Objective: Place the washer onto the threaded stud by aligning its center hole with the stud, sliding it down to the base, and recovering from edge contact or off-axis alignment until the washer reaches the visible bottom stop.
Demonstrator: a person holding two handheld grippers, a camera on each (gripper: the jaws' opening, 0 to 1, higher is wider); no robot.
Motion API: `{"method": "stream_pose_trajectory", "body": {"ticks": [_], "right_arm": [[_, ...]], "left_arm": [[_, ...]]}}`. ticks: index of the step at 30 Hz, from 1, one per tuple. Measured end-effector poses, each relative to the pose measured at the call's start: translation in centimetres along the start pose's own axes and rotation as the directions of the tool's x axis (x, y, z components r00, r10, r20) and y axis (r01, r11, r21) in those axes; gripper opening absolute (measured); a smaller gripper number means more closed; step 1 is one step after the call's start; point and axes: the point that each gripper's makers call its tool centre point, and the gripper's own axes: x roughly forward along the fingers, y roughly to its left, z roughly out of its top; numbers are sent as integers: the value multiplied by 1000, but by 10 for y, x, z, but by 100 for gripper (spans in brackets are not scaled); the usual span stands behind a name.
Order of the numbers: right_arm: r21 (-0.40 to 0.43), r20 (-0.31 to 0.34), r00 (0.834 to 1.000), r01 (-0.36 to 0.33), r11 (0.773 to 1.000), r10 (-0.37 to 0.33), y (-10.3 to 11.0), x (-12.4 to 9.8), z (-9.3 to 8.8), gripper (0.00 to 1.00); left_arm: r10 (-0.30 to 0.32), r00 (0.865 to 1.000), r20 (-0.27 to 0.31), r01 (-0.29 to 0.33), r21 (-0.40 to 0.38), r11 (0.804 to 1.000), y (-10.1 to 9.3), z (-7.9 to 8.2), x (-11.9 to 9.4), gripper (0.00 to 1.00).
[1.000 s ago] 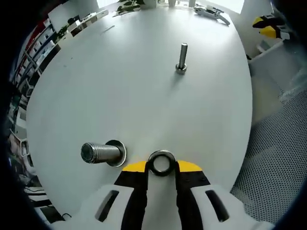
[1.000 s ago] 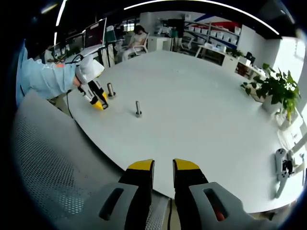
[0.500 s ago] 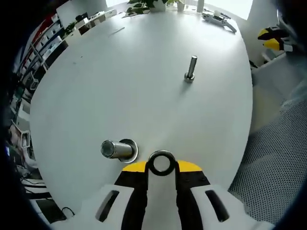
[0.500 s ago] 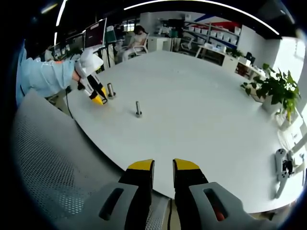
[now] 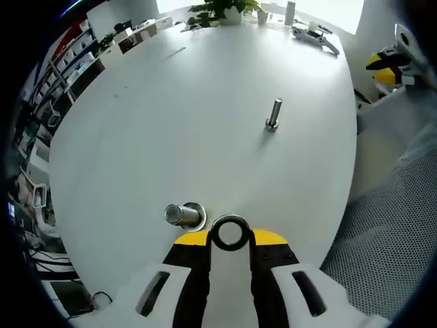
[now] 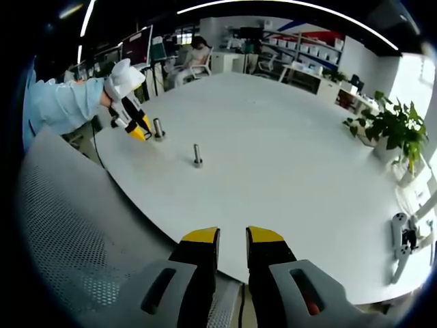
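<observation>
A metal washer [image 5: 229,233] is pinched between the yellow tips of my left gripper [image 5: 229,236], its hole facing the camera. The threaded stud [image 5: 183,214] stands on the white table [image 5: 171,123] just left of the washer, seen almost end-on, with a flat ring at its base. The washer is apart from the stud's top. In the right gripper view the left gripper [image 6: 138,130] hovers beside that stud [image 6: 158,128], held by a gloved hand [image 6: 123,78]. My right gripper [image 6: 232,239] sits at the near table edge, its jaws a narrow gap apart with nothing between them.
A second, thinner bolt [image 5: 273,114] [image 6: 196,156] stands upright toward the middle of the table. A white tool [image 5: 314,35] [image 6: 403,242] lies at the table's edge. Potted plants [image 6: 392,126] stand beyond it. A grey mesh surface [image 6: 75,232] lies beside the table. A person sits in the background.
My left gripper with the washer has moved up and over toward the stud, which now sits closer to the washer and shows more end-on. The right gripper has stayed still.
</observation>
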Motion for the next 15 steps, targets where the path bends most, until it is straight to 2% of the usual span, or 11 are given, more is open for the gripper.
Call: {"method": "stream_pose_trajectory", "body": {"ticks": [3,12,15], "right_arm": [[0,1,1000,1,1000,-1,0,0,0,18],[1,5,1000,1,1000,-1,0,0,1,18],[1,7,1000,1,1000,-1,0,0,1,18]], "left_arm": [[2,1000,20,-1,-21,1000,2,4,-4,19],[28,999,35,-28,2,1000,8,10,-17,19],[45,997,57,-45,9,999,12,14,-22,19]]}}
